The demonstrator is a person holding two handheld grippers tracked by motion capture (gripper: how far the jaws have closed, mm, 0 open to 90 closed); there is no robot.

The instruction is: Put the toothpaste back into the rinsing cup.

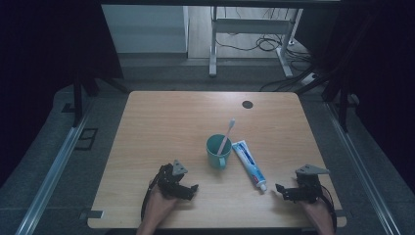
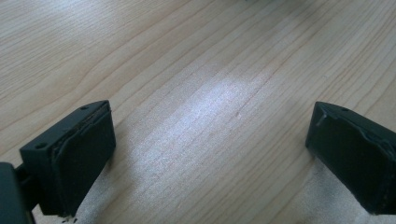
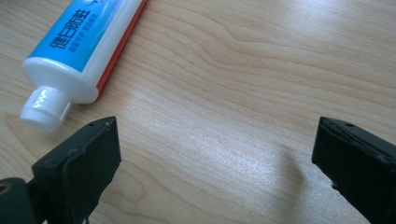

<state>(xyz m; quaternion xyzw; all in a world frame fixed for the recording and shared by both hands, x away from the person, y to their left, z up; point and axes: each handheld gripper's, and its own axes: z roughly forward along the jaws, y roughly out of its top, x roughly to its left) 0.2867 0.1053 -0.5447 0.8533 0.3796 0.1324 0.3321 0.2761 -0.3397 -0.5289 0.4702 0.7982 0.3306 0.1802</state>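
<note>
A teal mug (image 1: 218, 151) stands near the middle of the wooden table (image 1: 161, 127), and a pink-and-white toothbrush (image 1: 227, 133) leans in it, head up and away from me. Right of the mug lies a white and blue toothpaste tube (image 1: 248, 164), cap toward me; its capped end (image 3: 45, 107) lies just beyond my right gripper's left jaw. My right gripper (image 1: 283, 191) rests near the front right edge, jaws wide apart over bare wood (image 3: 215, 144). At the front left, my left gripper (image 1: 192, 190) is open too, only table between its jaws (image 2: 210, 149).
A small dark round cap (image 1: 247, 104) sits in the table's far right part. Beyond the table stand a white desk frame (image 1: 249, 34) with loose cables on the floor and dark curtains at both sides. A metal rail (image 1: 54, 169) runs along the floor at left.
</note>
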